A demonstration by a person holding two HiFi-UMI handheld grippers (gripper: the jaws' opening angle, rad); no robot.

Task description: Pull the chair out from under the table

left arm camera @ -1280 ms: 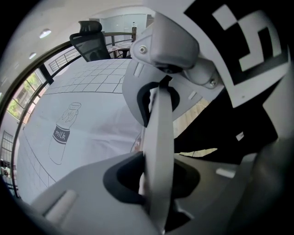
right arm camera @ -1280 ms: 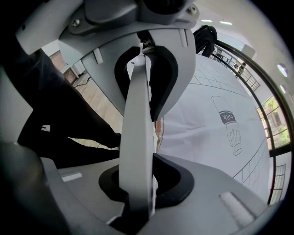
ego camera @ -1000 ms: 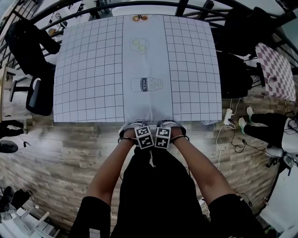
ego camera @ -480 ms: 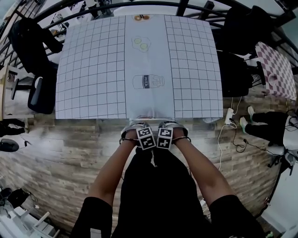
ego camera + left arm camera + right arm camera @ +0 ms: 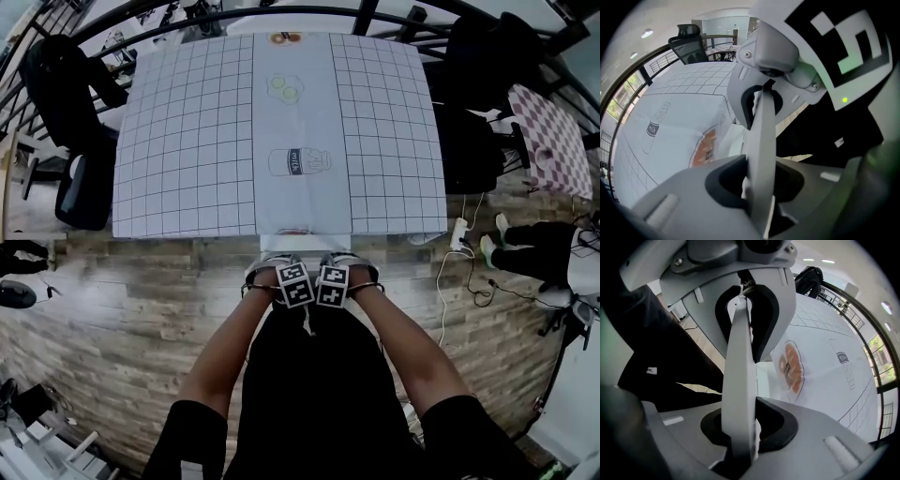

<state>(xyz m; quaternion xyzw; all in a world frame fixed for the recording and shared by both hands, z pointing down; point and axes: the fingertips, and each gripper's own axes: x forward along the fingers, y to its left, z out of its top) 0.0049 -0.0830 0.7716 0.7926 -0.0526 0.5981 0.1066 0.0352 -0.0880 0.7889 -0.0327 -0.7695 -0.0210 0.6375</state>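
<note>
Leftward, past the table: a black office chair (image 5: 75,178) is standing apart, padded and dark. It is not your target.
Table: the table (image 5: 187,141) is filling the middle under a smooth white gridded cloth, with a milk bottle print (image 5: 298,161) lying flat on the centre strip.
Cloth hem: an orange print (image 5: 705,145) is sitting at the near hem, and a white fold is hanging close beside your grip.
Left gripper: your left gripper (image 5: 757,192) is clenching a thin back rail (image 5: 761,145), with one jaw on the table side and one on yours.
Chair: that rail is topping the chair (image 5: 740,357), which is standing between the table's near edge and your body. Seat and legs are hiding from every view, so I cannot tell how far under they are reaching.
Right gripper: your right gripper (image 5: 740,437) is clamping the same rail just beside the left one.
Material: the rail is showing as a flat-sided, pale grey slat, hard and smooth, probably plastic or painted.
Handling: it is looking stiff but slick, so deep bites near mid-rail are suiting it. The chair is likely sliding rather than lifting, with its legs dragging on the wood-plank floor (image 5: 141,281).
Risk: an uneven pull is likely twisting the chair, and the hem could be snagging.
Right of the table: dark chairs (image 5: 469,141) are crowding that edge, and a power strip (image 5: 459,234) is lying on the floor nearby.
</note>
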